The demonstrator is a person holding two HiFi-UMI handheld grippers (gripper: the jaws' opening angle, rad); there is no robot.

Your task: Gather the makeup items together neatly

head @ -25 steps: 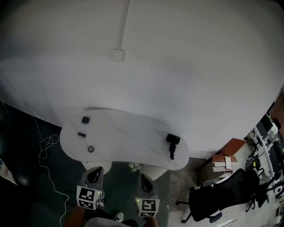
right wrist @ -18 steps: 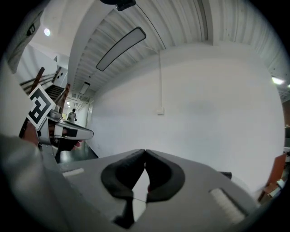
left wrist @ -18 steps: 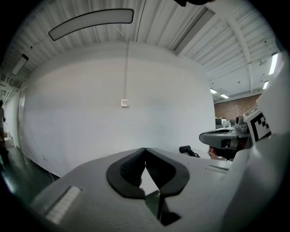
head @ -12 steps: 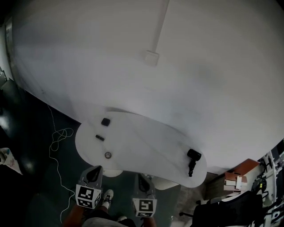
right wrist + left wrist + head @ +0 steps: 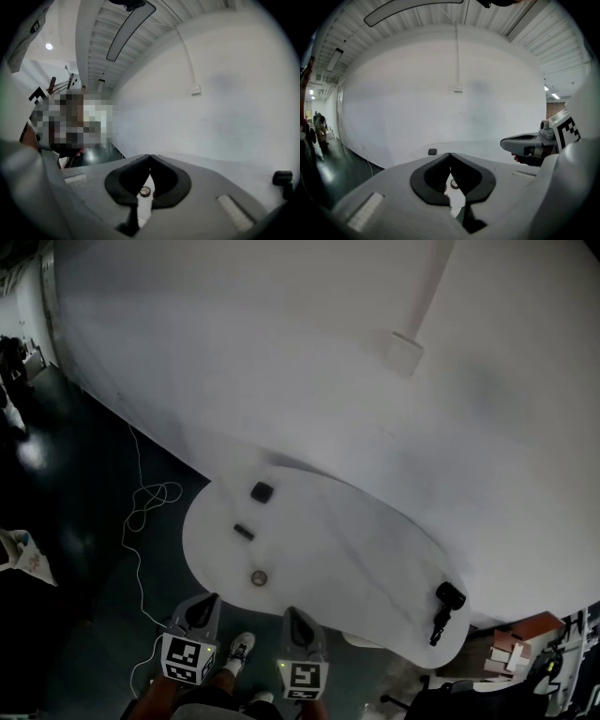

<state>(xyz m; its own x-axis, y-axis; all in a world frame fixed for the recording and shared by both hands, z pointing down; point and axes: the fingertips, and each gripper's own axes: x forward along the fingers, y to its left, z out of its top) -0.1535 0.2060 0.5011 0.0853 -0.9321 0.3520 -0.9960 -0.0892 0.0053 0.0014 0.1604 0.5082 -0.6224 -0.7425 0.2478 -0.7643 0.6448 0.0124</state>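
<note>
Left gripper: claw pressed together, empty; lower centre of frame.
Right gripper: claw pressed together, empty; beside the left.
Makeup items: square compact, stick, round pot; apart, left half of white table.

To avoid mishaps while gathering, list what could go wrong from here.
The small round compact lies by the white oval table's near edge; a reach might push it off. The black handled object sits by the right-end rim. The left gripper and right gripper have jaws together; they might shove items unless opened.
</note>
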